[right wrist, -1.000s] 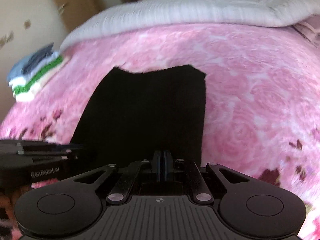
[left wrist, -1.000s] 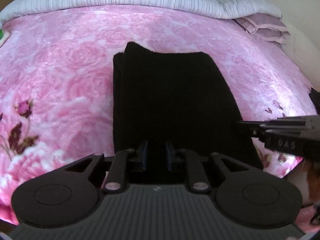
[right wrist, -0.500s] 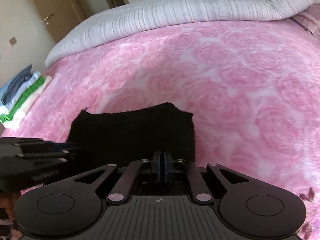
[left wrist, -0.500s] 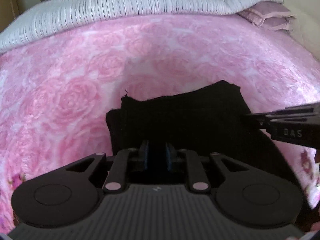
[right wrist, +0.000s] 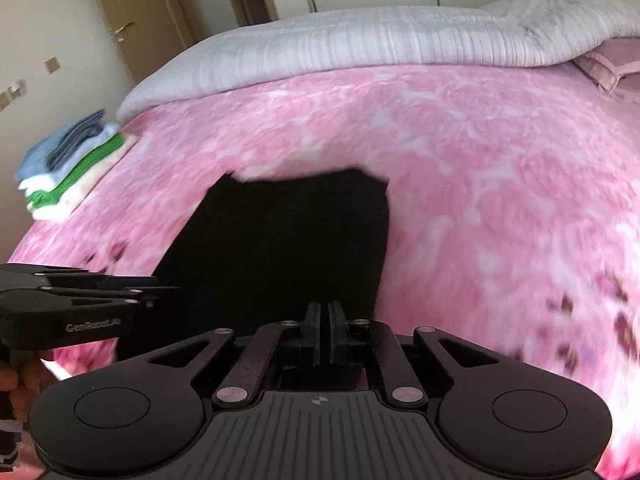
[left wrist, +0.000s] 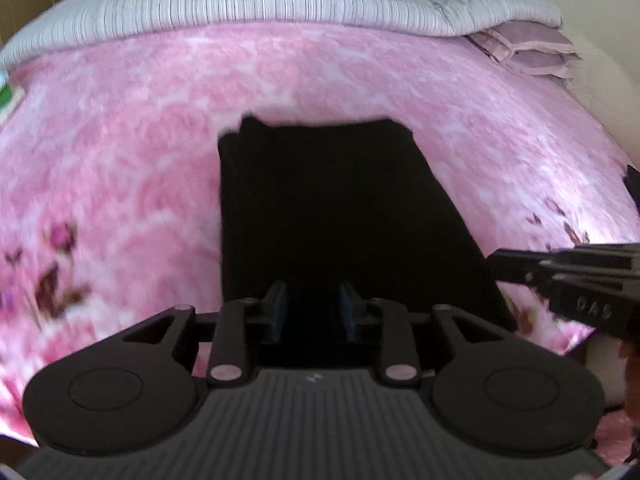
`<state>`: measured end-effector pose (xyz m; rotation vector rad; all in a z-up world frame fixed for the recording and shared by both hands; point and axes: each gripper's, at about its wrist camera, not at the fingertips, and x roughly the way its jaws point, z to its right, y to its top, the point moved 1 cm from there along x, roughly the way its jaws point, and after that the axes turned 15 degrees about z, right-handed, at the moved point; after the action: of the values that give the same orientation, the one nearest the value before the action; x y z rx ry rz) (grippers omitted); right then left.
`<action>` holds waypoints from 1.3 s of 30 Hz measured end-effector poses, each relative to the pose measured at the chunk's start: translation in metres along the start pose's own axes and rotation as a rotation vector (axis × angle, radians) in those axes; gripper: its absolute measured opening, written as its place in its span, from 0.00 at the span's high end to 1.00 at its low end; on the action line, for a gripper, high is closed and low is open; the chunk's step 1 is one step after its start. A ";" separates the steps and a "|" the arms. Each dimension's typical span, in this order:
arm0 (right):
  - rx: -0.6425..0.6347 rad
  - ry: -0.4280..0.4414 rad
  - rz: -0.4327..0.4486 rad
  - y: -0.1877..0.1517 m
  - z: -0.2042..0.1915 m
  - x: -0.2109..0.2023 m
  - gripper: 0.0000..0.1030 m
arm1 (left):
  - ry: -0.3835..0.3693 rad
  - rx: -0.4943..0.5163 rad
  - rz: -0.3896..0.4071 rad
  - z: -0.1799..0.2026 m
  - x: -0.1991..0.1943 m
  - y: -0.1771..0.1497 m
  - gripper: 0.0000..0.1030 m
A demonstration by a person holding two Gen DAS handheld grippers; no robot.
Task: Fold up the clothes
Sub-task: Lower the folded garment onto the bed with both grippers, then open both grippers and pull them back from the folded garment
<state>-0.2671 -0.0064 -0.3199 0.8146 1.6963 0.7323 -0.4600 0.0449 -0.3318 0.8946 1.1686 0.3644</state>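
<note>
A black folded garment [left wrist: 328, 208] lies on the pink rose-patterned bed cover [left wrist: 120, 168], and also shows in the right wrist view [right wrist: 288, 240]. My left gripper [left wrist: 313, 312] sits at its near edge; the jaws stand a small gap apart with black cloth between them. My right gripper [right wrist: 325, 332] is at the near right edge of the garment with its blue pads pressed together; whether cloth is pinched there is hidden. Each gripper appears side-on in the other's view: the right gripper [left wrist: 568, 280] and the left gripper [right wrist: 80, 304].
A stack of folded clothes [right wrist: 68, 168] in blue, white and green lies at the bed's left edge. A grey striped quilt [left wrist: 280, 4] runs along the far side, with pink pillows [left wrist: 524, 52] at the far right. A door and wardrobe stand behind.
Half a second ago both grippers were raised and the garment looked short and bunched. Now both have come back down and towards me, and the garment lies stretched long as it did a second ago.
</note>
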 end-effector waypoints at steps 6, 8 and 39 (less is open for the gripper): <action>-0.074 -0.044 -0.053 -0.016 -0.017 0.011 0.93 | 0.044 -0.036 -0.006 0.005 -0.003 -0.006 0.72; -0.090 -0.071 -0.067 -0.013 -0.023 0.001 0.92 | 0.048 -0.011 0.003 0.013 -0.016 -0.006 0.71; -0.072 -0.091 -0.071 -0.075 -0.064 -0.103 0.39 | 0.126 0.098 0.072 0.062 -0.128 -0.074 0.65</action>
<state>-0.3207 -0.1382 -0.3079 0.7235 1.6005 0.6934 -0.4675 -0.1123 -0.3001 1.0121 1.2807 0.4299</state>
